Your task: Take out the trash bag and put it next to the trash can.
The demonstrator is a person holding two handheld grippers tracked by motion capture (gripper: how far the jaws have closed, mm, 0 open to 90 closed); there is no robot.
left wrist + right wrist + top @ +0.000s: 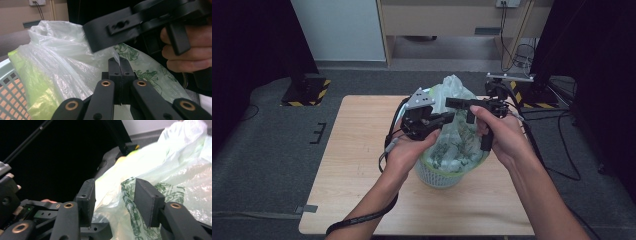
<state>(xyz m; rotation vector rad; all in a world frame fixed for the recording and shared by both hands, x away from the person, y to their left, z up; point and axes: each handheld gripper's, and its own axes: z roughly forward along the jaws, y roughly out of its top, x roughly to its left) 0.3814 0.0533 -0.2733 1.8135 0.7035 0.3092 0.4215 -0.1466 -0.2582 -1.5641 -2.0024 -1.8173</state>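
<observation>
A thin plastic bag [454,90], clear with a green leaf print, lines a pale mesh basket [437,177] at the middle of the wooden table [352,165]. Its top is gathered and stands up above the rim. My left gripper [449,117] is shut on a fold of the bag film; in the left gripper view the pads [120,63] pinch a thin edge of the bag [62,50]. My right gripper [457,106] hovers just above it, open. In the right gripper view its jaws [113,195] stand apart, with printed film [127,192] loose between them, not pressed.
The basket wall [10,82] shows at the left of the left gripper view, and the right gripper's body [110,32] crosses close above. Stand bases with yellow-black tape [304,92] and cables [557,150] lie on the grey floor around the table.
</observation>
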